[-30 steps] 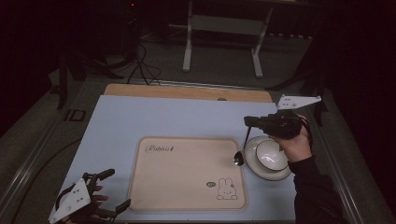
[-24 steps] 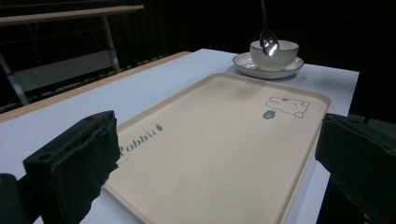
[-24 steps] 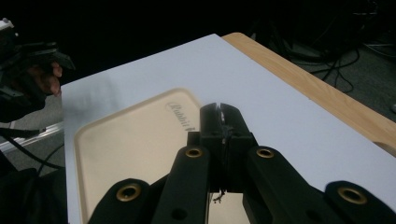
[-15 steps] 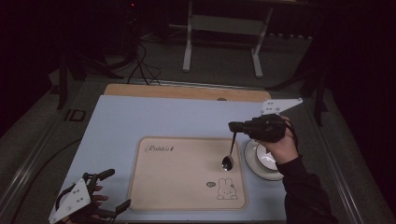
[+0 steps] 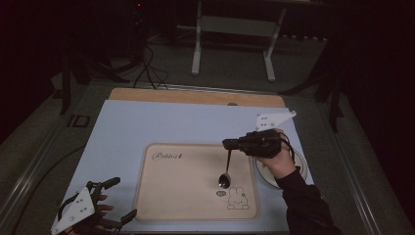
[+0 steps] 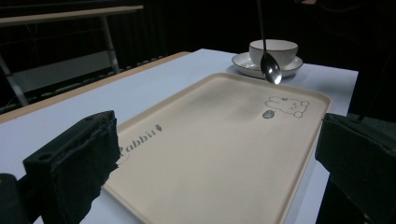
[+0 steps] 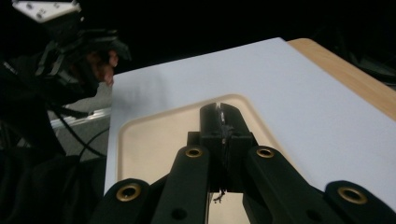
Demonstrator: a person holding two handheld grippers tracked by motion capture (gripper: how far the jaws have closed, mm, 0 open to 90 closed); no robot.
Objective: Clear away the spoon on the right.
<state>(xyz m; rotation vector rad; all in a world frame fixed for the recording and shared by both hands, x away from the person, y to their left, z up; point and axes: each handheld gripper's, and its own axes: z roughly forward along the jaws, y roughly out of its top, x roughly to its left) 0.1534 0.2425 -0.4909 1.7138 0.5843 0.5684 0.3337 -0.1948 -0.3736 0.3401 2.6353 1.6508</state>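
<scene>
Resting at the near left corner of the table (image 5: 147,122), the left gripper (image 5: 111,199) sits in a hand with its two jaws spread wide apart and nothing between them; in the left gripper view both black pads frame the scene from the lower corners. Next outward lies the tray (image 5: 186,196), beige, shallow-rimmed, flat on the pale blue tabletop, printed with the word "Rabbit" at its far left and a small rabbit drawing (image 5: 238,201) at its near right. Above the tray's right half hangs the spoon (image 5: 226,172), metal, handle up and bowl down, the bowl just above the tray surface near the rabbit drawing; whether it touches cannot be told. Its handle top is pinched in the right gripper (image 5: 228,144), jaws pressed together on it, held level by a hand in a dark sleeve. Just right of the tray, partly under that hand, stands a white cup (image 6: 273,50) on a saucer (image 6: 247,65). Farthest, a wooden edge strip (image 5: 195,97) borders the table.
</scene>
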